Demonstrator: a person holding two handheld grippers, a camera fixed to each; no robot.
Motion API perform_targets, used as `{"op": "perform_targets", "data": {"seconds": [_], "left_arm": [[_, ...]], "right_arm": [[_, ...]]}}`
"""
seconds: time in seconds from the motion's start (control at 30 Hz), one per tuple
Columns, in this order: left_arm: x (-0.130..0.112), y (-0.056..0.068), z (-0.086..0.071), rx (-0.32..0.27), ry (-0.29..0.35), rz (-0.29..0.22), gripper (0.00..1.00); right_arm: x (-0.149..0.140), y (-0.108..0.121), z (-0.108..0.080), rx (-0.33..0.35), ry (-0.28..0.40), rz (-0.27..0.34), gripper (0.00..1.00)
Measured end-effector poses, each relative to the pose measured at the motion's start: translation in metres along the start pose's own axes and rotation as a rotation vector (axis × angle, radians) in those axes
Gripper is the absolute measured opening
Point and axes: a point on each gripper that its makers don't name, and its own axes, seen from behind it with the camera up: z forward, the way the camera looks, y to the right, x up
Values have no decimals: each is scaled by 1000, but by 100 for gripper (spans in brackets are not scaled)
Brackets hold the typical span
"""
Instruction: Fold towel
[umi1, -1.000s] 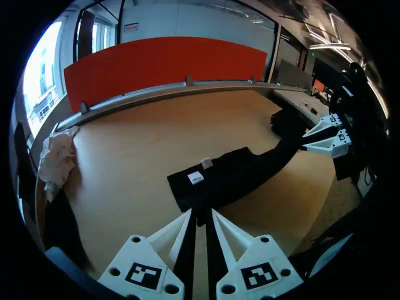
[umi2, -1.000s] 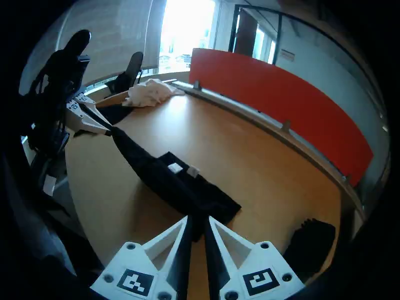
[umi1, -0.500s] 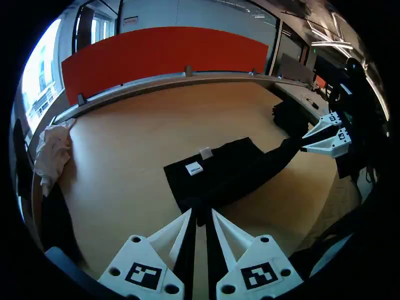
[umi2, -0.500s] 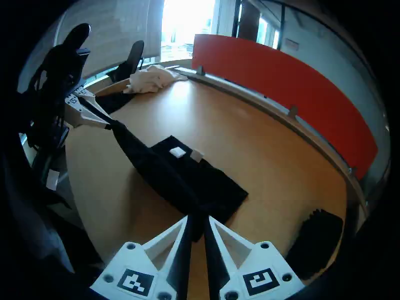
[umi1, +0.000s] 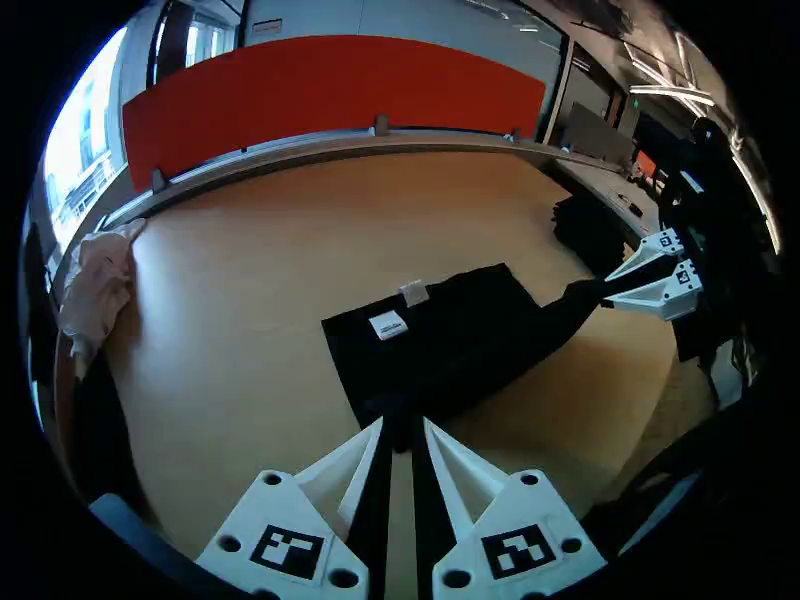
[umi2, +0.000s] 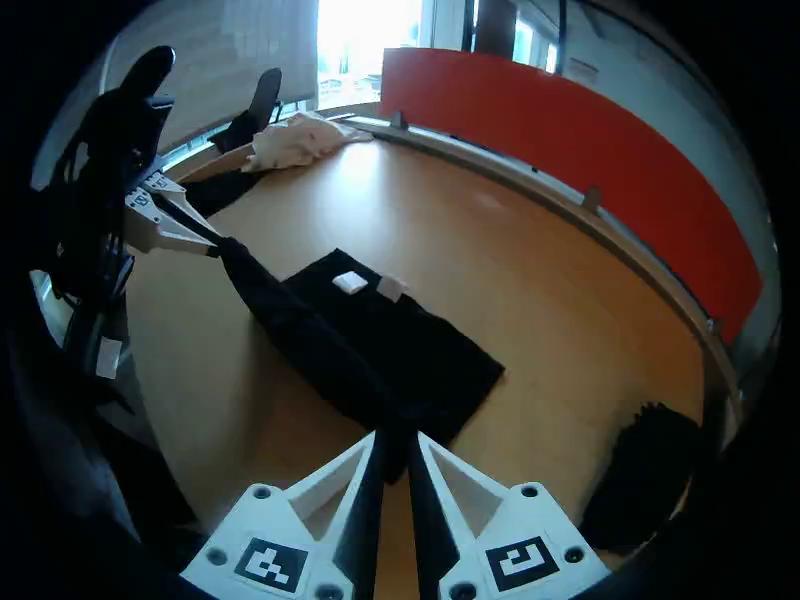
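Both claws are clamped on a near corner of the black towel: left gripper on one, right gripper on the other. My guess is that this keeps the near edge taut and off the table, ready to carry over the half lying flat just ahead of the fingertips; two white tags sit on that part. A pale cloth heap lies far ahead-left of the left claw; a dark folded pile sits just right of the right claw; a red divider stands at the back. Neither pile looks to be in the fold's way.
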Motion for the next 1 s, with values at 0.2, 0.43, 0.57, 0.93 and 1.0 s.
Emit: {"op": "perform_targets", "data": {"seconds": [0.2,0.43,0.57,0.93,1.0], "left_arm": [[9,-7,11,11,5,12,12],[20,-17,25,29,12,18,12],[27,-22,33,37,15,21,12],[40,-35,51,50,16,28,12],[41,-36,54,50,13,30,12]], "right_arm": [[5,9,10,-1,-3,1,15],[13,23,24,-16,-6,-4,15],[18,32,30,-26,-6,-1,15],[27,48,45,-43,-12,11,15],[27,49,47,-43,-16,13,15]]}}
